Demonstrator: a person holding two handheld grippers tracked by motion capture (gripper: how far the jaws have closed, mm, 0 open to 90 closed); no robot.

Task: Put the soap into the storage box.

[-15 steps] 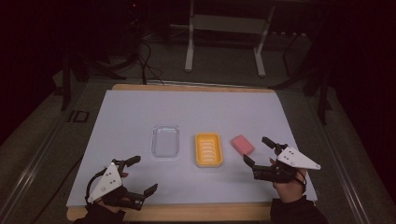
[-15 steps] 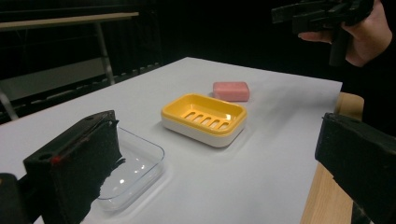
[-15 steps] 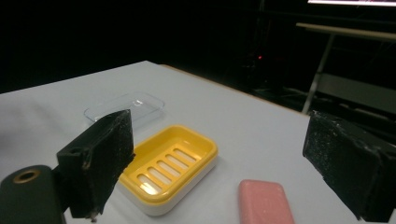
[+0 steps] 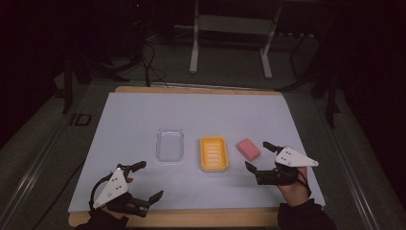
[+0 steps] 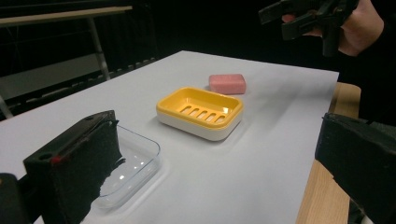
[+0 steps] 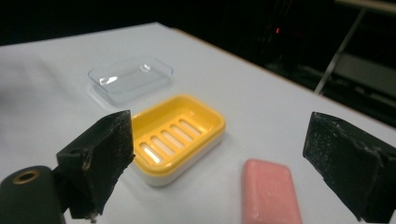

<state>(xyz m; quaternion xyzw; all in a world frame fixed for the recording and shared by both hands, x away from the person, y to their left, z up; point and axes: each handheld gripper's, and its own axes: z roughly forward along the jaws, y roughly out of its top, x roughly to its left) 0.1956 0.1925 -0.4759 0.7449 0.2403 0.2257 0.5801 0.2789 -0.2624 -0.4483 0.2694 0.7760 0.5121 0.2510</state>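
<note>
Right tongs agape beside soap

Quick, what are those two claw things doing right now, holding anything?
Left gripper: open, holding nothing.
Right gripper: open, holding nothing, close to the pink soap.

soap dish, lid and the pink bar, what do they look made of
Soap dish: glossy yellow plastic, a slotted tray on a white base. Lid: clear hard plastic, see-through with glints. Pink bar: matt and opaque with rounded edges, probably soap.
</note>
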